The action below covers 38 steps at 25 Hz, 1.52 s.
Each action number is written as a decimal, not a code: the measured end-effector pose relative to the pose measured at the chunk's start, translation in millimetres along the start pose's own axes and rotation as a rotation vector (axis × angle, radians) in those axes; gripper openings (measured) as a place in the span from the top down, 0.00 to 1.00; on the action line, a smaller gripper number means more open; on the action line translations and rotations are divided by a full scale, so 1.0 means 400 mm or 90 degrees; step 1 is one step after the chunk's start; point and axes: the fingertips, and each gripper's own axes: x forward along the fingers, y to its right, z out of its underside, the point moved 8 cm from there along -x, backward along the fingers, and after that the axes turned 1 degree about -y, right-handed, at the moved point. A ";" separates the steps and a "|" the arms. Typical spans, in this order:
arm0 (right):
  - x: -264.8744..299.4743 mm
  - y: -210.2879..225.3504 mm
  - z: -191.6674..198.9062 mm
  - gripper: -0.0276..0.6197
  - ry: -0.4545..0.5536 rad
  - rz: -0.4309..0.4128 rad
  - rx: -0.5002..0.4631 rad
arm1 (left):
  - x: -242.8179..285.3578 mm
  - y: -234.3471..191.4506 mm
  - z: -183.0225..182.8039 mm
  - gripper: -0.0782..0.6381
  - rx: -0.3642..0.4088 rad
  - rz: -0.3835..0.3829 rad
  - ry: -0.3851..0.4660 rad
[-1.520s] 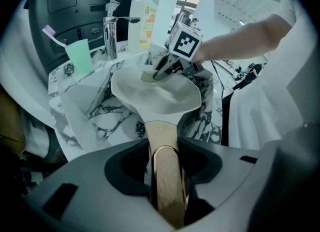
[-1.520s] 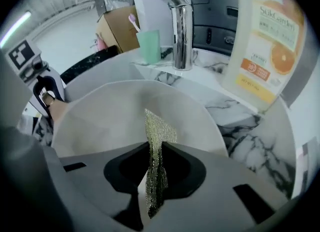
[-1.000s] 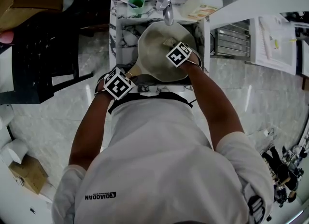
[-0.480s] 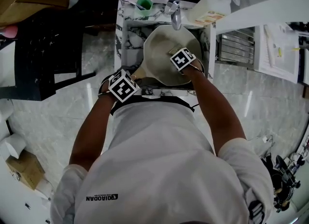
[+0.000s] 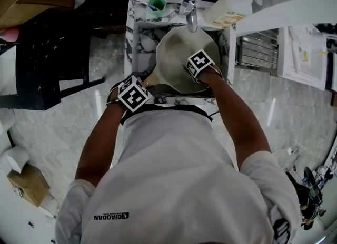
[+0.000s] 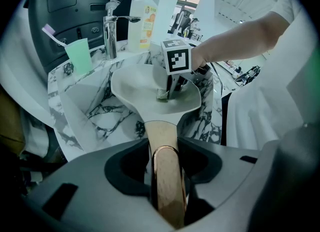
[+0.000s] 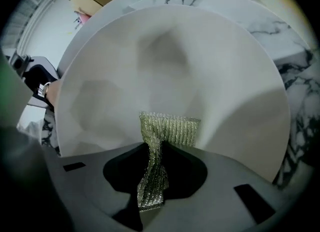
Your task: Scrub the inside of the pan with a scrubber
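A pale cream pan (image 5: 176,59) rests tilted in the marble sink (image 5: 138,40), under the tap. Its copper-coloured handle (image 6: 166,176) runs back between the jaws of my left gripper (image 6: 167,196), which is shut on it. My right gripper (image 5: 200,63) is inside the pan near its right wall. It is shut on a greenish mesh scrubber (image 7: 160,141), whose free end presses flat against the pan's inner surface (image 7: 165,71). From the left gripper view the right gripper (image 6: 172,78) stands over the pan's bowl (image 6: 145,83).
A chrome tap (image 5: 189,7) overhangs the pan's far rim. A green cup (image 5: 157,3) with a toothbrush sits on the sink's back ledge, a soap bottle (image 5: 227,6) to the right. A metal rack (image 5: 255,48) stands right of the sink, a black chair (image 5: 50,53) left.
The right gripper with the scrubber has slid slightly toward the pan's right side and near rim. The left gripper holds the handle as before.
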 end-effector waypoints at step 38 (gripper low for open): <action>-0.321 -0.147 0.097 0.83 0.437 -0.363 0.009 | -0.002 0.003 -0.001 0.62 -0.012 -0.035 -0.023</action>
